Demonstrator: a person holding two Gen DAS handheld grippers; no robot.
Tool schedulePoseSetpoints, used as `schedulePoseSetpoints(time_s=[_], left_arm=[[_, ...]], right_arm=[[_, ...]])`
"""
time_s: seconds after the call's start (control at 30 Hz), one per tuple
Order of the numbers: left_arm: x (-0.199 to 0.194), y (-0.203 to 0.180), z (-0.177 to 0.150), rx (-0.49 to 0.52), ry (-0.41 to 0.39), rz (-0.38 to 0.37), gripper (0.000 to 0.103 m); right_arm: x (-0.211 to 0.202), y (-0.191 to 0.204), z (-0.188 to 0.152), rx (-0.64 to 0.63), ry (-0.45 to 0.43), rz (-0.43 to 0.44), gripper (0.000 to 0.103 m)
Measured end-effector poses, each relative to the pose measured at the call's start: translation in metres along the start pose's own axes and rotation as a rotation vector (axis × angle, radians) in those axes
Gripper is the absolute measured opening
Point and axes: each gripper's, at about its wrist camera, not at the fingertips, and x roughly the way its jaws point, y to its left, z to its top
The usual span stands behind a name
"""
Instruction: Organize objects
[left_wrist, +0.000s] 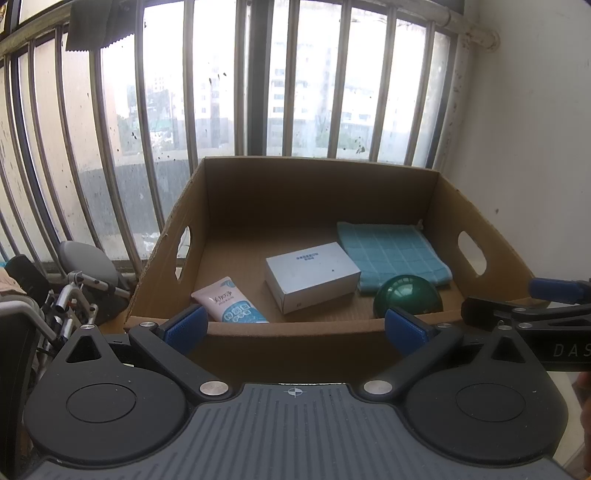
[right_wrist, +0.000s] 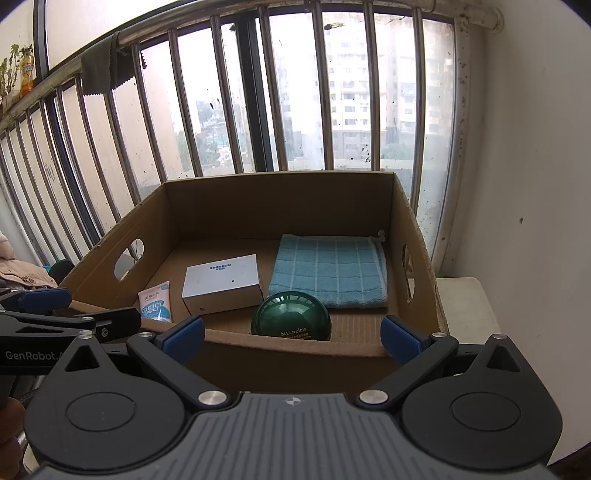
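Note:
An open cardboard box (left_wrist: 258, 199) (right_wrist: 280, 199) holds a pink and blue tube (left_wrist: 231, 301) (right_wrist: 157, 302), a white carton (left_wrist: 312, 271) (right_wrist: 221, 282), a folded blue cloth (left_wrist: 391, 254) (right_wrist: 330, 271) and a round green jar (left_wrist: 408, 295) (right_wrist: 291, 315). My left gripper (left_wrist: 295, 328) is open and empty, just in front of the box's near wall. My right gripper (right_wrist: 293, 338) is open and empty, at the same wall to the right. Each gripper shows at the edge of the other's view.
A barred window (left_wrist: 221, 92) stands behind the box. A white wall (right_wrist: 535, 147) is on the right, with a white surface (right_wrist: 465, 306) beside the box. A folded wheelchair (left_wrist: 74, 295) stands to the left.

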Motion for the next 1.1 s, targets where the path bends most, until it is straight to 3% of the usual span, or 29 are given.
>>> schedulePoseSetpoints(time_s=[0.43,0.6,0.77,0.9,1.1], left_arm=[[-0.001,-0.001,0.0,0.0,0.0,0.001,0.103],[-0.007,0.006,0.004,-0.006,-0.015,-0.035,0.103],[-0.008,0.008,0.018,0.03,-0.045,-0.009,0.103],[-0.001,0.014,0.032,0.035,-0.055,-0.007,0.103],[0.026,0.021,0.049,0.043,-0.036,0.013,0.103]], right_arm=[[-0.001,-0.001,0.0,0.006,0.008,0.006,0.103],[-0.005,-0.002,0.004,0.009,-0.001,0.013,0.103],[-0.002,-0.015,0.024,-0.001,0.01,0.068,0.103],[0.018,-0.019,0.039,-0.06,0.066,0.055,0.103],[0.065,-0.015,0.057,-0.106,0.212,0.141,0.103]])
